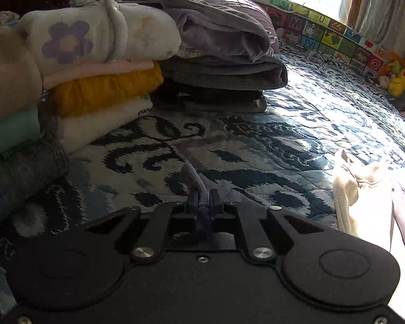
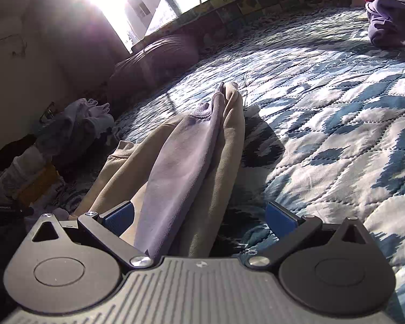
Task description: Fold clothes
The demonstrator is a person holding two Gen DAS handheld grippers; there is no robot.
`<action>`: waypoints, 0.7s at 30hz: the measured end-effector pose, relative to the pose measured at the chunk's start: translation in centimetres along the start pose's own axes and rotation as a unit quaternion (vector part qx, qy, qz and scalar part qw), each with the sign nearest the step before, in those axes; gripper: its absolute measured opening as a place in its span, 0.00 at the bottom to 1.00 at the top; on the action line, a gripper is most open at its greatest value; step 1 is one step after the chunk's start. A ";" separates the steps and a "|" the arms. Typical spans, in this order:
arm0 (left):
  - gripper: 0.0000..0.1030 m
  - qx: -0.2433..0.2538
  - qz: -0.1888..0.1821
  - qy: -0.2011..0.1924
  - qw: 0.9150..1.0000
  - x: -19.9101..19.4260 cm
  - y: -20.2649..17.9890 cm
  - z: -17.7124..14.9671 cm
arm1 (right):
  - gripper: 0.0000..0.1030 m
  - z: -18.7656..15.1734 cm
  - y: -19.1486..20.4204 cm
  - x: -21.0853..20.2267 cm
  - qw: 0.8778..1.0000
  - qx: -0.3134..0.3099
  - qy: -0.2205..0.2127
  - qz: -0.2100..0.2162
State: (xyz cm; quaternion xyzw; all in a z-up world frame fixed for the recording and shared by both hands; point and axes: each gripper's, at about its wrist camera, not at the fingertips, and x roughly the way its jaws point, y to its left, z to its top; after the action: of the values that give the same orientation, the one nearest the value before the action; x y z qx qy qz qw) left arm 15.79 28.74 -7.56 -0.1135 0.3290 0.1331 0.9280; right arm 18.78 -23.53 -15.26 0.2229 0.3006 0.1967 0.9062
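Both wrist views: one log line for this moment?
left gripper: shut on lavender cuff | right gripper: open, beige-lavender garment between jaws | quilt: folded stacks behind

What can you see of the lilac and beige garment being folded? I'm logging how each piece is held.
The lilac and beige garment looks like soft knit sweatshirt fabric with a ribbed edge, bunched into long folds over the blue patterned quilt. The left gripper is shut on a lilac corner. The right gripper is open, its blue pads either side of the cloth; contact cannot be told. In the left wrist view, the beige part hangs at the right edge.
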 end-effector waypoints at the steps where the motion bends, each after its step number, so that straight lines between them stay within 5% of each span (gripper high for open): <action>1: 0.05 0.002 0.004 -0.001 1.000 0.0 0.3 -0.3 | 1.00 0.0 0.0 0.0 1.000 0.000 0.000 0.000; 11: 0.05 0.003 0.006 -0.065 0.998 -1.0 2.8 -1.2 | 1.00 -0.1 0.1 0.1 1.000 -0.006 0.000 -0.002; 15: 0.18 0.062 0.085 0.001 0.994 2.3 2.4 -2.6 | 1.00 -0.1 0.1 0.1 1.000 -0.007 0.001 -0.002; 19: 0.23 0.079 0.125 -0.028 0.989 0.7 2.1 -3.3 | 1.00 -0.1 0.0 0.1 1.000 -0.008 0.001 -0.001; 21: 0.24 0.082 0.108 -0.047 0.990 -0.7 1.4 -3.5 | 1.00 -0.1 0.1 0.1 1.000 -0.011 0.002 -0.003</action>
State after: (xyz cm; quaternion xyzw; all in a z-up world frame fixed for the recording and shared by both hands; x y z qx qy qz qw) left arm 12.77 28.88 -9.89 0.0055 0.3047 0.2106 0.9289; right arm 18.74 -23.43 -15.34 0.2114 0.3008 0.1981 0.9086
